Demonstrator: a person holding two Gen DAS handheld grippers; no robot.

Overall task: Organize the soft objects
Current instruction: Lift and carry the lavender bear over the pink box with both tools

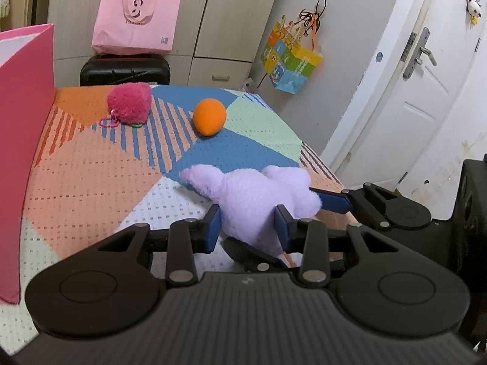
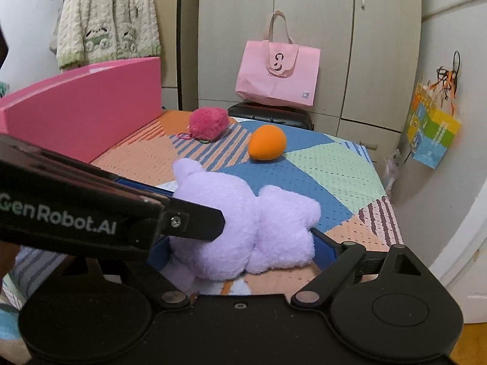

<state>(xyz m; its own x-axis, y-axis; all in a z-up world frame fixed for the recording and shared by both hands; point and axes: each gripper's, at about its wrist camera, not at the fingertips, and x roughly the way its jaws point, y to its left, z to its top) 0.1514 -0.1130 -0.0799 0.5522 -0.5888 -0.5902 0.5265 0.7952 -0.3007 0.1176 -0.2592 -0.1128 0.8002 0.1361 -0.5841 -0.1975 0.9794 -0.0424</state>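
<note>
A lilac plush toy [image 1: 258,197] lies on the patterned bedspread [image 1: 91,176], near its right edge. My left gripper [image 1: 248,228] is shut on the plush's rear end, its blue pads pressing both sides. My right gripper [image 2: 240,243] is wide around the same plush [image 2: 237,219], with blue pads on either side; how firmly it grips I cannot tell. The right gripper also shows in the left wrist view [image 1: 331,200]. Farther back lie an orange soft ball [image 1: 209,116] [image 2: 267,143] and a magenta fuzzy pouch [image 1: 130,105] [image 2: 208,123].
A pink box [image 1: 21,140] [image 2: 82,106] stands at the bed's left. Behind the bed are a black suitcase [image 1: 124,70], a pink tote bag [image 1: 137,21] and wardrobe doors. A colourful bag [image 1: 290,57] hangs at right beside a white door [image 1: 420,97].
</note>
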